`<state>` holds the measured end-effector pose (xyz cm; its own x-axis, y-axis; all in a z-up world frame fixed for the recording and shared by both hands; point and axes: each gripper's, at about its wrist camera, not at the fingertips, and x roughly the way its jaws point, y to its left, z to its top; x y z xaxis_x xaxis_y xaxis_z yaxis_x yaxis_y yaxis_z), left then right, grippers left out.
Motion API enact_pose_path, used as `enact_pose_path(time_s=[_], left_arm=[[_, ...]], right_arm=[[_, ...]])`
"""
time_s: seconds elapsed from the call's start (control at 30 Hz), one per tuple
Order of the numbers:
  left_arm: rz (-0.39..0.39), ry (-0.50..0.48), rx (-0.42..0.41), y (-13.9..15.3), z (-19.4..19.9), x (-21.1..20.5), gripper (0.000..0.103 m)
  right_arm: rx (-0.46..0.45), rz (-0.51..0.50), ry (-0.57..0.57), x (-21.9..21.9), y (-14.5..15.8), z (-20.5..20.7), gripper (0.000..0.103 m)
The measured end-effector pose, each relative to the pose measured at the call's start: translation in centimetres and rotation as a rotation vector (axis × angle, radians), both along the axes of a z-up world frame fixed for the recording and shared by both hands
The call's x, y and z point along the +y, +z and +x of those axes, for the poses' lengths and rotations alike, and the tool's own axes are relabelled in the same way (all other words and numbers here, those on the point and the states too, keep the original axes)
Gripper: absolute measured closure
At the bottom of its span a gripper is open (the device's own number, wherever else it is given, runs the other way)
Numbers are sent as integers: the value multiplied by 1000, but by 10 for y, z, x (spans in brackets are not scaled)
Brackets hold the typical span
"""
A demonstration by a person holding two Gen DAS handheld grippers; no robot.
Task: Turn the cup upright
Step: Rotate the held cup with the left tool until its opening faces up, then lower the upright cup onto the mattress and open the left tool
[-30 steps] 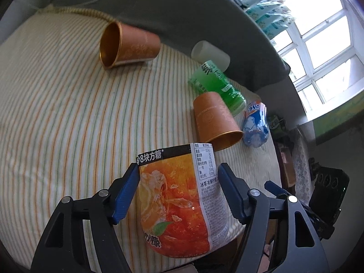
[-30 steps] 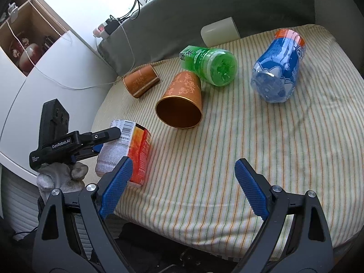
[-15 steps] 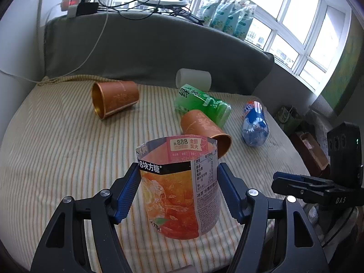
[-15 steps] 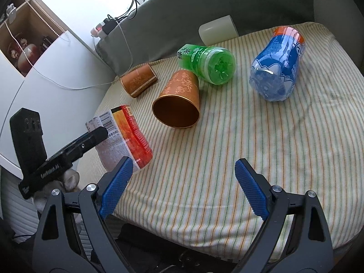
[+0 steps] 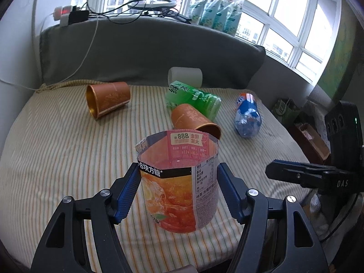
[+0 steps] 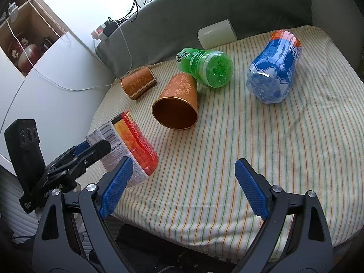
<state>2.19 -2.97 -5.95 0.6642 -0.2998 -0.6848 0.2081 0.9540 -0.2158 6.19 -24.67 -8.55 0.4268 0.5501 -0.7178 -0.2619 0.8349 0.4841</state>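
My left gripper (image 5: 178,190) is shut on an orange ice-tea cup (image 5: 179,182), a cut bottle with its open mouth up, nearly upright near the front edge of the striped cushion (image 5: 56,150). In the right wrist view the same cup (image 6: 132,145) leans slightly, with the left gripper (image 6: 91,152) on it. My right gripper (image 6: 182,186) is open and empty above the cushion's front edge. Two copper paper cups lie on their sides: one near (image 5: 193,120) (image 6: 177,104), one far left (image 5: 107,100) (image 6: 138,84).
A green cut bottle (image 6: 204,67) and a blue cut bottle (image 6: 275,68) lie on their sides. A white cup (image 6: 216,35) lies against the grey backrest (image 5: 159,50). A power strip with cables (image 5: 70,16) sits on the backrest.
My left gripper has turned the orange ice-tea cup from lying on its side to nearly upright, mouth up. The right gripper has stayed open and still.
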Motion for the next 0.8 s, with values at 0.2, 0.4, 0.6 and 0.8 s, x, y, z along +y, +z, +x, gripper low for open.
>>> enact_pose_path(time_s=[0.2,0.4,0.6,0.8], left_arm=[[25,-43,-15,1,-11,-14,35],[25,-69,-9,1,-16,-22,29],[27,-72,6,1,-22,-23,27],[31,-65,-13,5,-35,-21,25]], right_arm=[[-14,-2,-3,-1,2,-7,10],[-23,0,-11,-5,5,-14,10],[-41,-1,-19,-10,9,-22,10],[-90,-24,-24,-10,16,-30,10]])
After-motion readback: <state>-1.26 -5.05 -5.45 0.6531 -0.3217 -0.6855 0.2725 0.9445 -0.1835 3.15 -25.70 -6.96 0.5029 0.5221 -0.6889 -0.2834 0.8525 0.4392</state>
